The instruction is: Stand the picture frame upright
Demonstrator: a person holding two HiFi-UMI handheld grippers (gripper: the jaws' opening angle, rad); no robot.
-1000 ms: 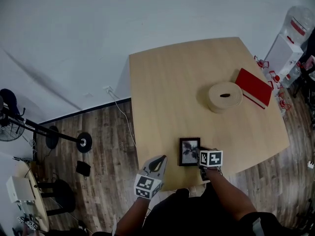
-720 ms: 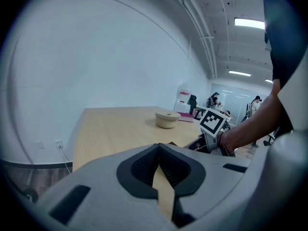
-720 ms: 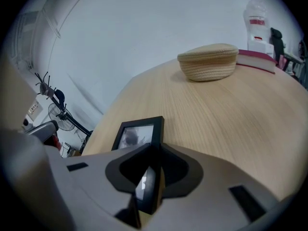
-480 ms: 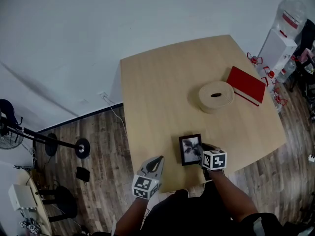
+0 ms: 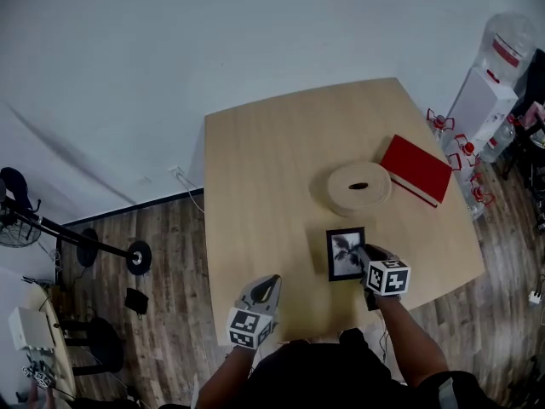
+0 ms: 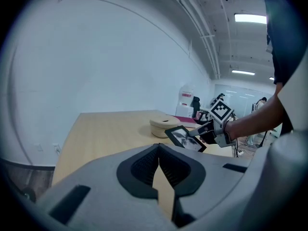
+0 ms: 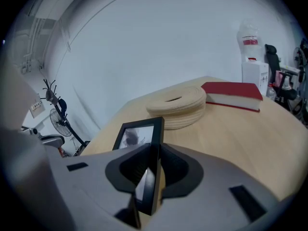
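The picture frame [image 5: 345,254] is small and black, with a grey plant photo. My right gripper [image 5: 362,258] is shut on its near right edge and holds it tilted, clear of the light wooden table [image 5: 272,186]. In the right gripper view the frame [image 7: 139,134] stands edge-on between the jaws of that gripper [image 7: 149,177]. The left gripper view shows the frame [image 6: 185,137] raised above the tabletop. My left gripper [image 5: 268,284] is shut and holds nothing, by the table's near edge, left of the frame.
A round, flat wooden box [image 5: 359,187] with a slot sits just beyond the frame, and a red book [image 5: 415,170] lies to its right. A water dispenser [image 5: 490,79] stands past the table's right corner. A fan stand [image 5: 85,241] is on the floor at left.
The right gripper has lifted the frame off the table and carried it right, toward the wooden box. The left gripper has shifted a little along the near edge.
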